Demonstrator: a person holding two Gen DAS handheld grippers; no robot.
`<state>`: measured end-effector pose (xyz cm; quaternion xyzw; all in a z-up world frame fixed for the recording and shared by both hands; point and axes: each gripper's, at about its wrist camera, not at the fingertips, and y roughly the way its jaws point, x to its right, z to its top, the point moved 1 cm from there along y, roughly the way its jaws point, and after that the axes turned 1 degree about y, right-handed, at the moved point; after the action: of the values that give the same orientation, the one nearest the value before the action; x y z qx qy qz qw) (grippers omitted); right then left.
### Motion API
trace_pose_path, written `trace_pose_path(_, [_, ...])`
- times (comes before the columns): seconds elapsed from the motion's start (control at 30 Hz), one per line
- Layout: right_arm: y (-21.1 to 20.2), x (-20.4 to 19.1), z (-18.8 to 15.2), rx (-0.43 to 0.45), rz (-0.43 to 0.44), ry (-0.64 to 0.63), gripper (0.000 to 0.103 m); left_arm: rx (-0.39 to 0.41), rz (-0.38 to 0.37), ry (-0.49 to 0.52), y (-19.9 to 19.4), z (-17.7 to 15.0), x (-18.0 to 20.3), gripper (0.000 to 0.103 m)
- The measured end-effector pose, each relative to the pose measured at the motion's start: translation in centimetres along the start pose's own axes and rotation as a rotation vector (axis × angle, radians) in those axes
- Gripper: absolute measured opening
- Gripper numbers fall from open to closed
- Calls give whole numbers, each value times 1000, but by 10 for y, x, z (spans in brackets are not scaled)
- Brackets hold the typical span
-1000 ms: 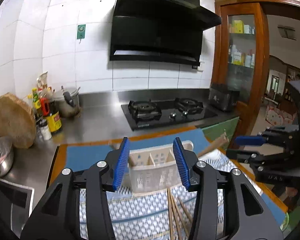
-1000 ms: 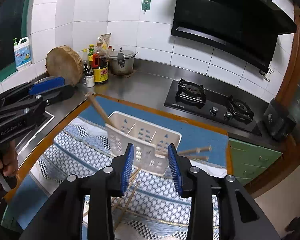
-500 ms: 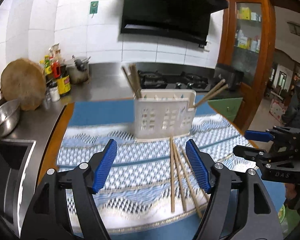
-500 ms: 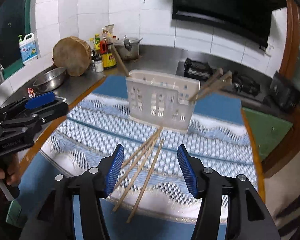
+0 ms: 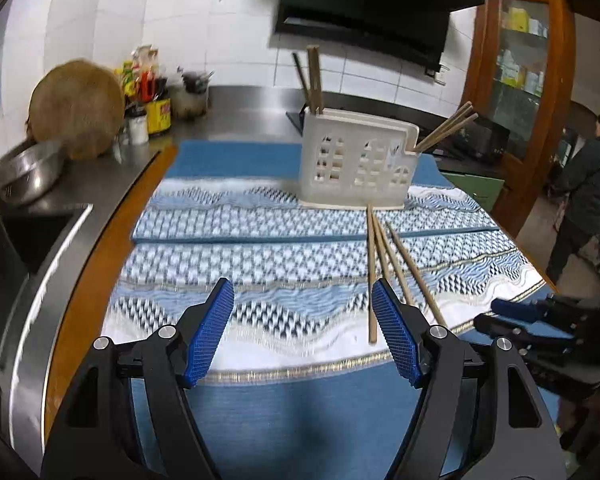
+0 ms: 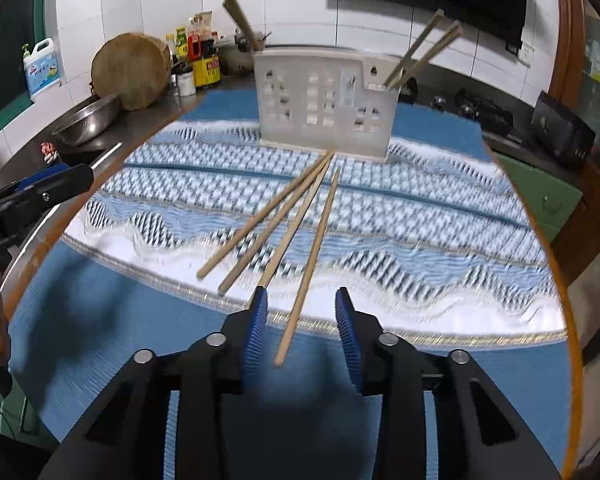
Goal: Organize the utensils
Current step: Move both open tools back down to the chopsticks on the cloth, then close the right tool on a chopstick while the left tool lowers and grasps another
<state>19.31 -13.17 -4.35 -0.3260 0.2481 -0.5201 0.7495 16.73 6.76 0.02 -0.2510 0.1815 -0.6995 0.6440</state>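
Note:
A white slotted utensil holder [image 5: 358,164] [image 6: 326,106] stands upright at the far side of the patterned cloth. Chopsticks stick out of its left end [image 5: 314,80] [image 6: 242,20] and its right end [image 5: 446,126] [image 6: 422,50]. Several loose wooden chopsticks [image 6: 290,220] [image 5: 384,258] lie on the cloth in front of it. My right gripper [image 6: 300,338] is open and empty, low over the near end of one chopstick. My left gripper [image 5: 302,330] is open and empty, left of the loose chopsticks; it also shows in the right wrist view [image 6: 44,190].
The blue-and-white cloth [image 5: 240,248] lies on a blue mat [image 6: 100,344] over a wooden board. On the left are a steel bowl [image 5: 28,178], a round wooden chopping block [image 5: 78,106], sauce bottles [image 5: 154,96] and a sink [image 5: 16,256]. A person [image 5: 584,188] stands at right.
Both grippers have pulled back from the holder and dropped lower over the cloth. The loose chopsticks, first hidden under the fingers, now lie in full view. Both stay open.

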Motion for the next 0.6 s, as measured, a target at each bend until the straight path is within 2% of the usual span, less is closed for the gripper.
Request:
trace_pose_path(0.07, [7, -3, -7, -15, 7, 8, 24, -5, 3, -14, -3, -8, -3, 72])
trace_pose_path(0.27, [23, -11, -11, -33, -1, 15, 20, -10, 10, -53, -11, -21, -14, 72])
trace_pose_path(0.6, [43, 1, -16, -63, -16, 42, 10, -52, -1, -32, 6, -26, 2, 72])
